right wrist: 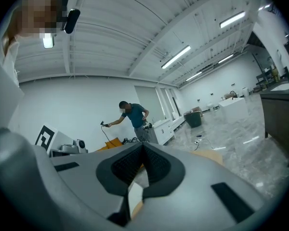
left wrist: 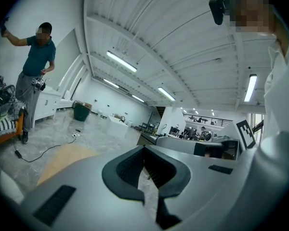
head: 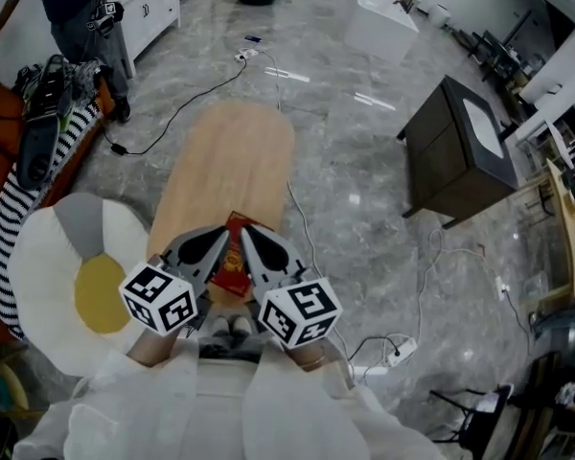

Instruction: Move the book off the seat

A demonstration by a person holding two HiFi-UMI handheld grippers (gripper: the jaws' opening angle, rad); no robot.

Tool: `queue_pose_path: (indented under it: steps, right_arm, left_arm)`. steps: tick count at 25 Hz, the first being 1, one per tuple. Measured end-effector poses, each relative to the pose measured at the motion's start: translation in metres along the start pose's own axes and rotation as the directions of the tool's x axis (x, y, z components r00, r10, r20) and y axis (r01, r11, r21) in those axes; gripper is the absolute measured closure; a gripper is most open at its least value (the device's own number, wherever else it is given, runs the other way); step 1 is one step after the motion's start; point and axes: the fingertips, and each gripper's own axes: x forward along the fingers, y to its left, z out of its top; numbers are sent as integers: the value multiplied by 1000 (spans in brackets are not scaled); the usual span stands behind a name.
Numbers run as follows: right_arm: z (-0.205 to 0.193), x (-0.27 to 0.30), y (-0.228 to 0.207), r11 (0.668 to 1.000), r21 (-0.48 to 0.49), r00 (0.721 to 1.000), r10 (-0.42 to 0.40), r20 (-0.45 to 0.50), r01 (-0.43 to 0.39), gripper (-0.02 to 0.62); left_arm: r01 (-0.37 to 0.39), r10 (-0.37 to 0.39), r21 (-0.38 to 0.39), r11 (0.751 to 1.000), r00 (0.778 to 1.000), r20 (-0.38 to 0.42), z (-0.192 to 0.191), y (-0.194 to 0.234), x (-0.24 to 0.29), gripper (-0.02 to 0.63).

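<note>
A red book [head: 234,263] lies on the near end of the oval wooden seat [head: 232,166], seen in the head view. Both grippers hover close together just over it, their tips angled up and away from me. My left gripper [head: 221,232] is at the book's left edge and my right gripper [head: 247,229] at its right edge, hiding part of the cover. Neither holds anything. In the left gripper view the jaws [left wrist: 144,149] meet at the tip, with ceiling and room behind. The right gripper [right wrist: 143,145] also has its jaws closed together.
A white and yellow egg-shaped cushion [head: 62,286] lies left of the seat. A dark cabinet [head: 460,151] stands to the right. Cables [head: 187,103] trail over the marble floor. A person [head: 77,8] stands at the far left by a striped sofa [head: 19,209].
</note>
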Motion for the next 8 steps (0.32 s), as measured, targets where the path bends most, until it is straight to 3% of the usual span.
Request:
queue_pose_path:
  steps: [8]
  right_arm:
    - [-2,2,-4,1000,1,1000,-6,-2,6,584]
  left_arm:
    - [-1,1,-1,1000,1000,13,3,3,1,600]
